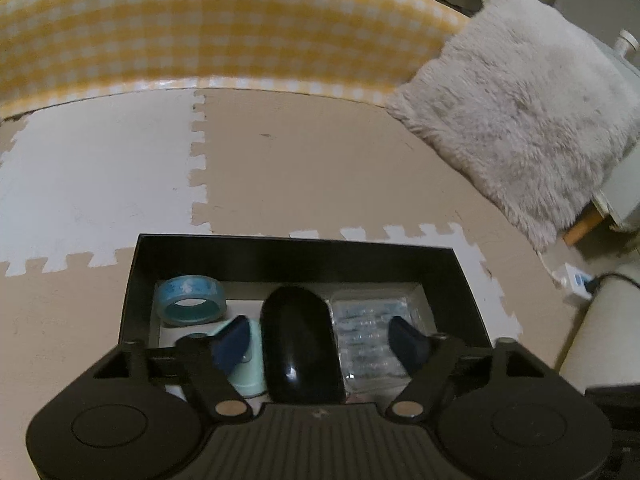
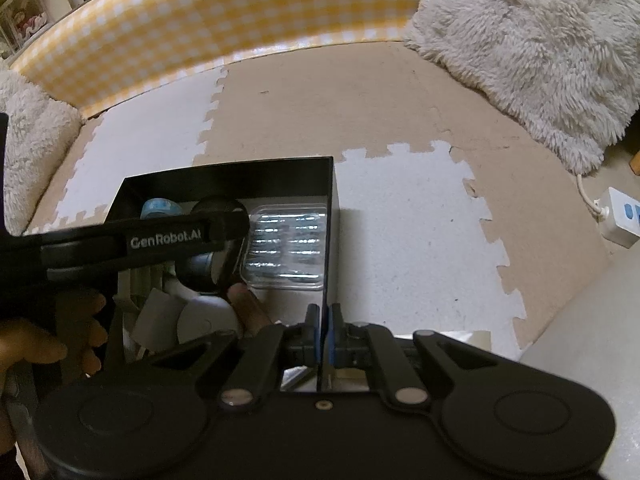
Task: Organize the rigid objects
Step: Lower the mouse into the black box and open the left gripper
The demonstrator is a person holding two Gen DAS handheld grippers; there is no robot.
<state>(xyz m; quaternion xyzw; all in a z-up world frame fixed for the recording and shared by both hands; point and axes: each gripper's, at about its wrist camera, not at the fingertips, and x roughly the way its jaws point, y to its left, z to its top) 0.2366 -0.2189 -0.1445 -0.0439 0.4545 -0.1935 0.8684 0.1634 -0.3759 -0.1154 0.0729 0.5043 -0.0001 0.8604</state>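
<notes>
Both grippers work the black box (image 1: 132, 280): right gripper (image 2: 325, 334) pinches its thin, stiff wall, left gripper (image 1: 318, 338) spread wide around the glossy, slippery-looking mouse (image 1: 300, 344), best taken across its flanks.

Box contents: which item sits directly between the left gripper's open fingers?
The glossy black mouse, centred in the black box. The blue tape roll sits far left, the clear blister pack to its right.
</notes>
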